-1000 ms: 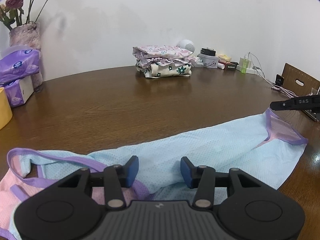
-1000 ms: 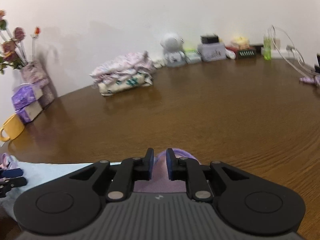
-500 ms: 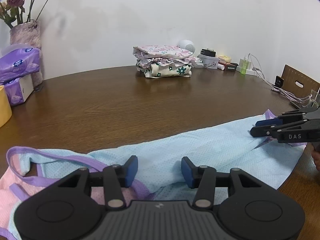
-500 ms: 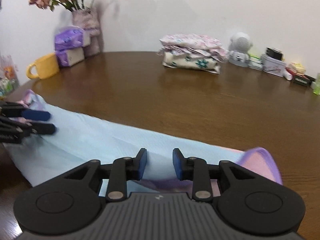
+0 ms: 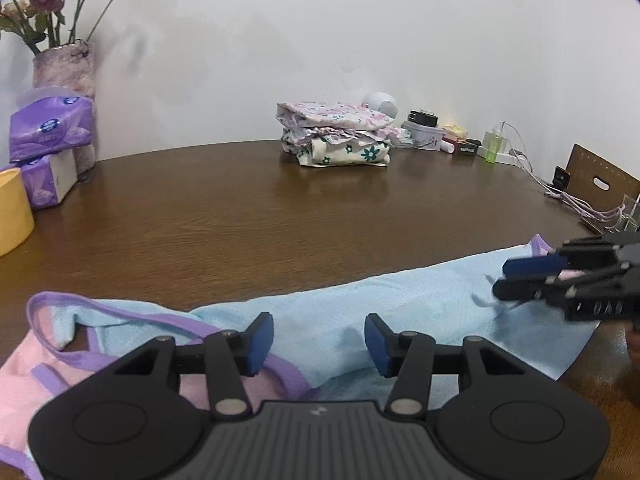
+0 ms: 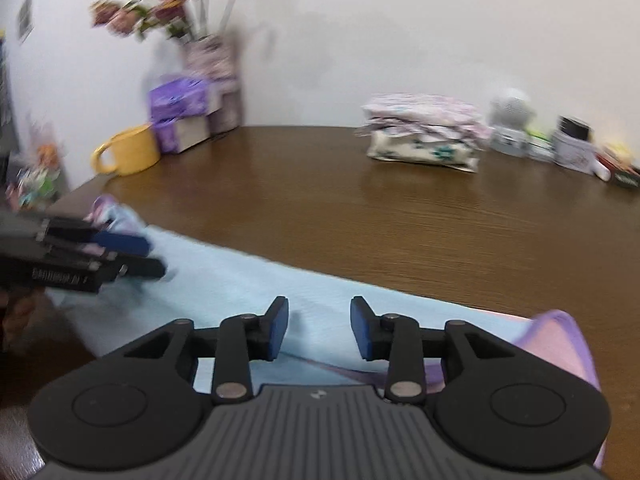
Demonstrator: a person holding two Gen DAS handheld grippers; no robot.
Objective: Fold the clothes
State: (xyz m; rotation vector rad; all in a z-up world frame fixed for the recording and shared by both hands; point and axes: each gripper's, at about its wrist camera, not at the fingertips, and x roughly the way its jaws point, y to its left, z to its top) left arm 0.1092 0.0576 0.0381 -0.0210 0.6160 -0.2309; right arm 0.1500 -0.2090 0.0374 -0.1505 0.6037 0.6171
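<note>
Blue mesh garment (image 5: pixel 360 304) under both opening grippers, left gripper (image 5: pixel 319 340), right gripper (image 6: pixel 319 328), nothing gripped

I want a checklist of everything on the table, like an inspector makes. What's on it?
Surface: brown wooden table, bare in the middle.
Job's things: blue garment with purple trim, spread flat along the near edge; folded pile at the far side.
Clutter: yellow mug, tissue packs, flower vase, white round gadget, small boxes and a green bottle.
Grippers: left gripper and right gripper both over the garment, jaws opening, nothing pinched.
Cables: pale cords at the table's right end.
Surroundings: plain white wall; brown board at right.
</note>
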